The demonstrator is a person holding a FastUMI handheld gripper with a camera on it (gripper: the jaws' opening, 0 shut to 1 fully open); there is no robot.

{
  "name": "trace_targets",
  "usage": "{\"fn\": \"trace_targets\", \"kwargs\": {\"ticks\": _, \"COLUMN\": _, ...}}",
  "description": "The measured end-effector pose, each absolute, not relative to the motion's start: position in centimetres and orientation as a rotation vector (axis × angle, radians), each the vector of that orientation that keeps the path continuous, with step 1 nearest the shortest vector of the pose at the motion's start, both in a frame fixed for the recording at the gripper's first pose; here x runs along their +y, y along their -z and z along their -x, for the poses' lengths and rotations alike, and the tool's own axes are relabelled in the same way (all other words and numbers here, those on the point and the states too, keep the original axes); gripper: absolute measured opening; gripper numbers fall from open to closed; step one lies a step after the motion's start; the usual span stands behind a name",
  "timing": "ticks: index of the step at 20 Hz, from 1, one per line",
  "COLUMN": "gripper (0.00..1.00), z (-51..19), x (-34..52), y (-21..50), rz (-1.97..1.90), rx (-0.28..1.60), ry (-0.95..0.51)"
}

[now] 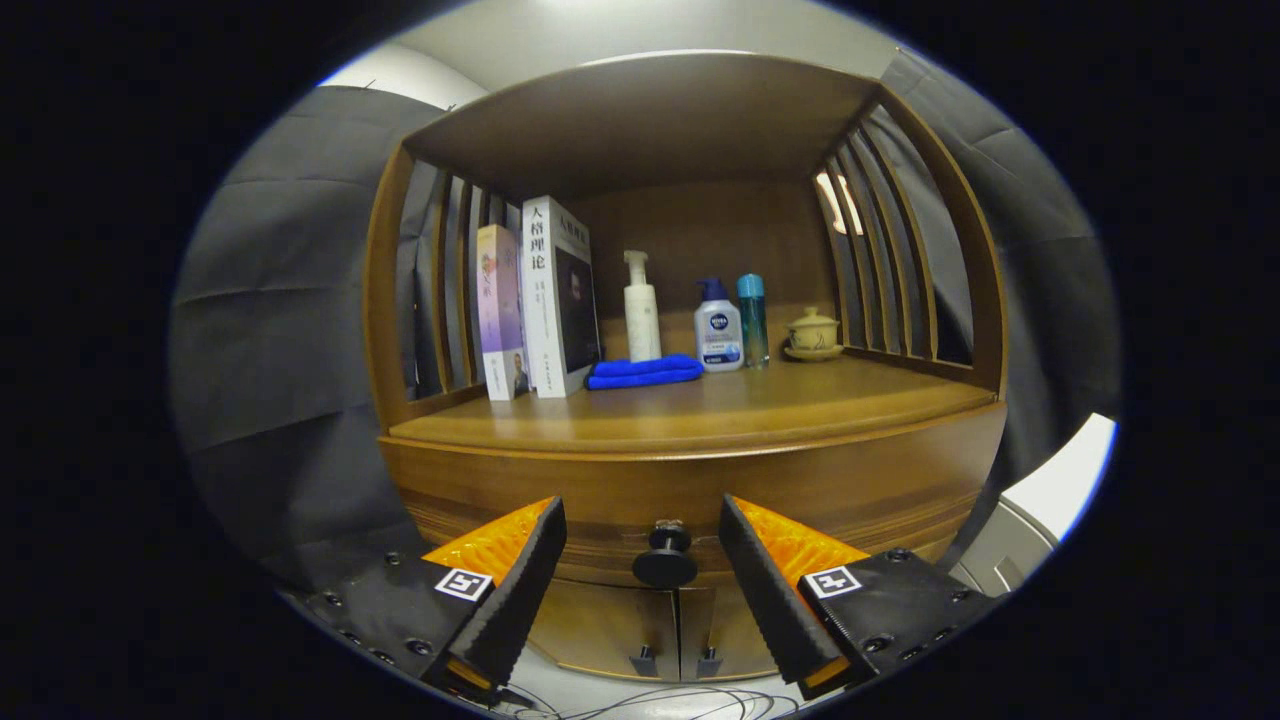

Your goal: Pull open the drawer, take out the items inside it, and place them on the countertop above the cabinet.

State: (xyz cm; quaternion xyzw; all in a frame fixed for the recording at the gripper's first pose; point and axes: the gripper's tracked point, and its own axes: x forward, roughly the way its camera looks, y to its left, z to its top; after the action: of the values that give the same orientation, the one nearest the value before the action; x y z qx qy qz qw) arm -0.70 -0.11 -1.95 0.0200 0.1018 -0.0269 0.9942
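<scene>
Drawer front sits shut under the wooden tabletop, its dark round knob lying between and a little beyond the tips of the tool. The tool stands wide, gripping nothing, with the knob centred in the gap, which I judge to be a line-up for closing on it and pulling. Below the knob are two cabinet doors. On the tabletop, well back under the shelf roof, stand two books, a folded blue cloth, a white pump bottle, a smaller pump bottle, a teal bottle and a lidded cup, leaving the front strip bare for whatever comes out. Slatted sides close in the shelf; grey cloth hangs around it.
</scene>
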Motion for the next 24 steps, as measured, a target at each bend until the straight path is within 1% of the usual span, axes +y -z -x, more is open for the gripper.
{"fn": "trace_targets", "kwargs": {"ticks": 3, "gripper": 0.96, "z": 0.6, "x": -0.1, "y": 2.8, "rz": -0.029, "rx": 0.233, "ry": 0.075}}
{"fn": "trace_targets", "kwargs": {"ticks": 7, "gripper": 0.87, "z": -1.2, "x": -1.2, "y": 5.6, "rz": -0.020, "rx": 0.280, "ry": 0.100}}
{"fn": "trace_targets", "kwargs": {"ticks": 10, "gripper": 0.80, "z": -1.1, "x": -1.2, "y": 7.3, "rz": -0.029, "rx": 0.319, "ry": 0.102}}
{"fn": "trace_targets", "kwargs": {"ticks": 13, "gripper": 0.51, "z": -1.2, "x": -1.1, "y": 6.9, "rz": -0.031, "rx": 0.308, "ry": 0.106}}
{"fn": "trace_targets", "kwargs": {"ticks": 18, "gripper": 0.33, "z": -1.3, "x": -1.2, "y": 7.1, "rz": 0.025, "rx": 0.311, "ry": 0.120}}
{"fn": "trace_targets", "kwargs": {"ticks": 19, "gripper": 0.22, "z": -1.4, "x": -1.1, "y": 7.2, "rz": -0.001, "rx": 0.310, "ry": 0.123}}
{"fn": "trace_targets", "kwargs": {"ticks": 24, "gripper": 0.21, "z": -0.4, "x": -1.1, "y": 6.9, "rz": -0.021, "rx": 0.340, "ry": 0.120}}
